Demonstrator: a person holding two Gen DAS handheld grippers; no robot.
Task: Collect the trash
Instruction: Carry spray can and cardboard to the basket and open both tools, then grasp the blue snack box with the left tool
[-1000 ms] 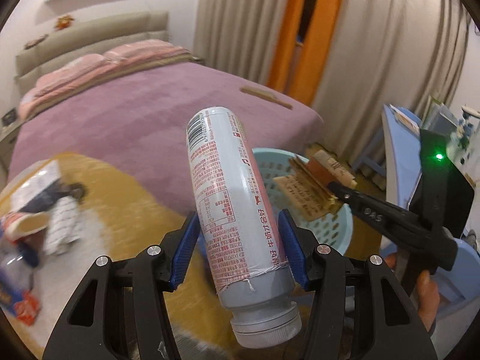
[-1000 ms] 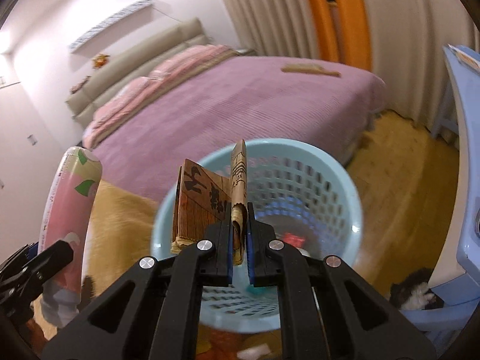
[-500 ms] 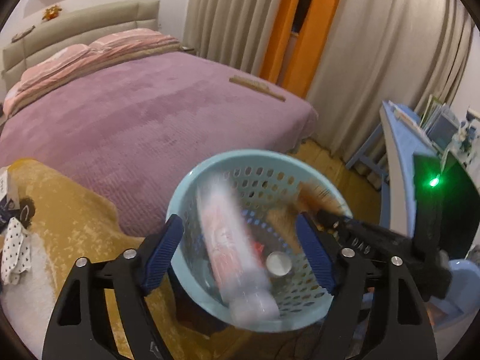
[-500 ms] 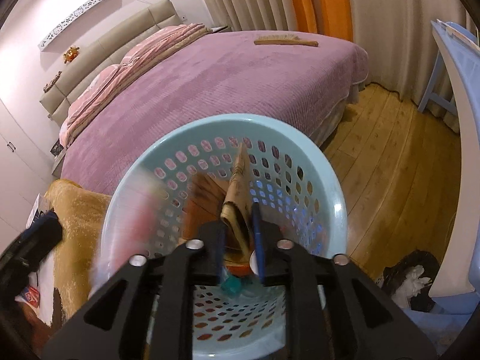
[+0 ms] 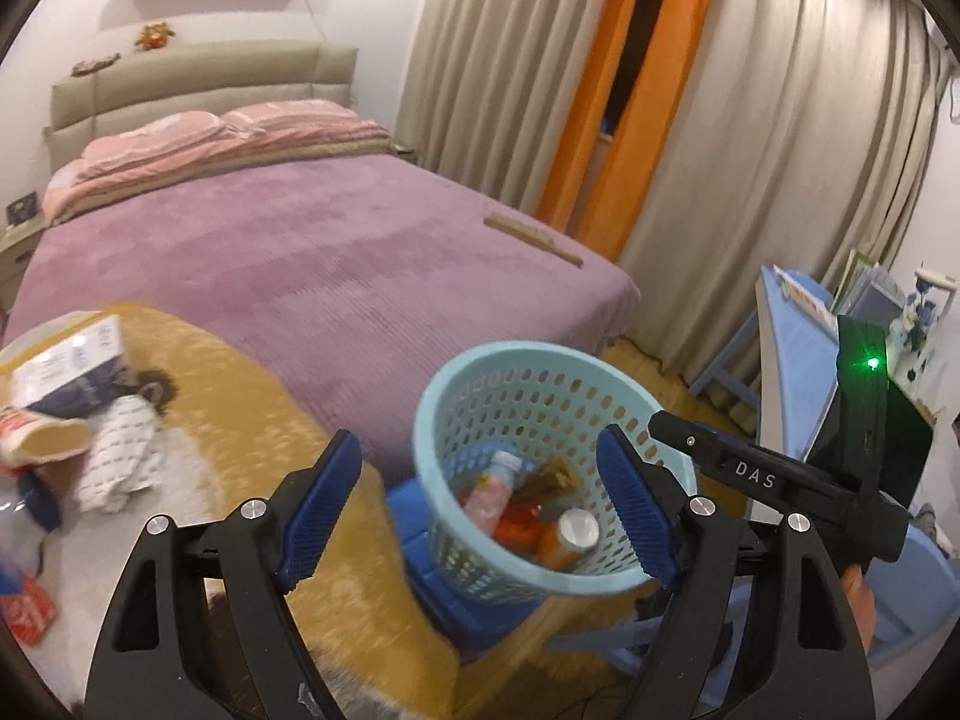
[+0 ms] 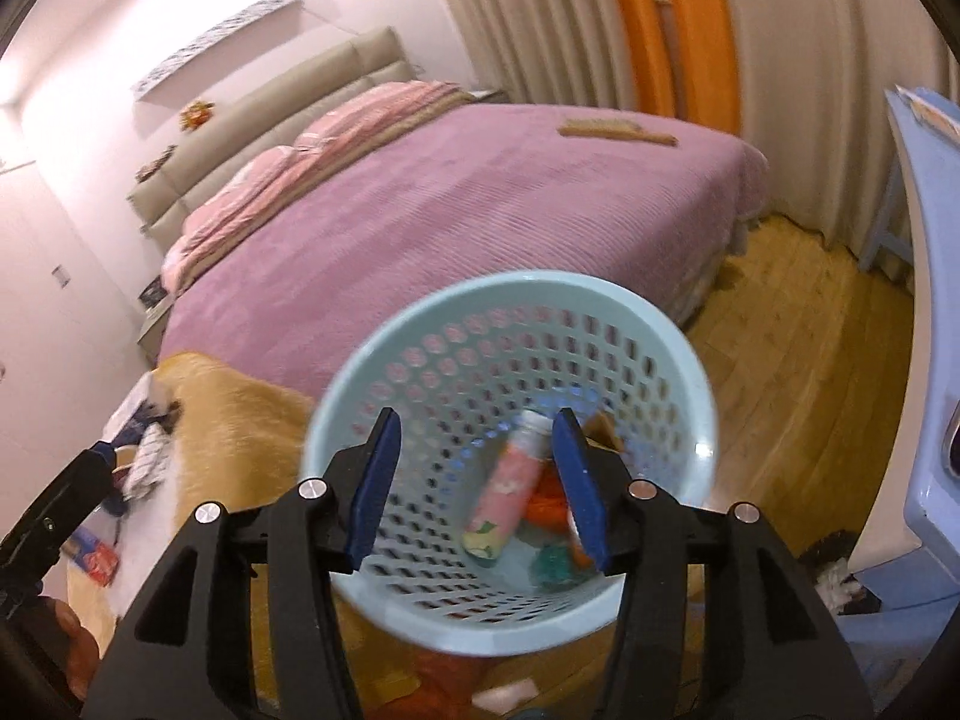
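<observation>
Opening empty, both the left gripper (image 5: pixel 480 510) and right gripper (image 6: pixel 477 486) have just dropped bottle (image 6: pixel 510 489) and cardboard (image 5: pixel 549 477) into basket (image 5: pixel 456 372); 2 items binned.

A bottle (image 6: pixel 510 483) is lying in the basket (image 6: pixel 702 396), the basket is sitting in front of the bed (image 6: pixel 456 222), and papers (image 5: pixel 114 462) are lying to its left.

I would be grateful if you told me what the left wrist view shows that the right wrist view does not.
Only the left wrist view shows the green light on the right gripper and an orange can in the basket. Only the right wrist view shows the bare wooden floor beside the bed. Both share the blue basket, the pink bottle inside it and the purple bed.
</observation>
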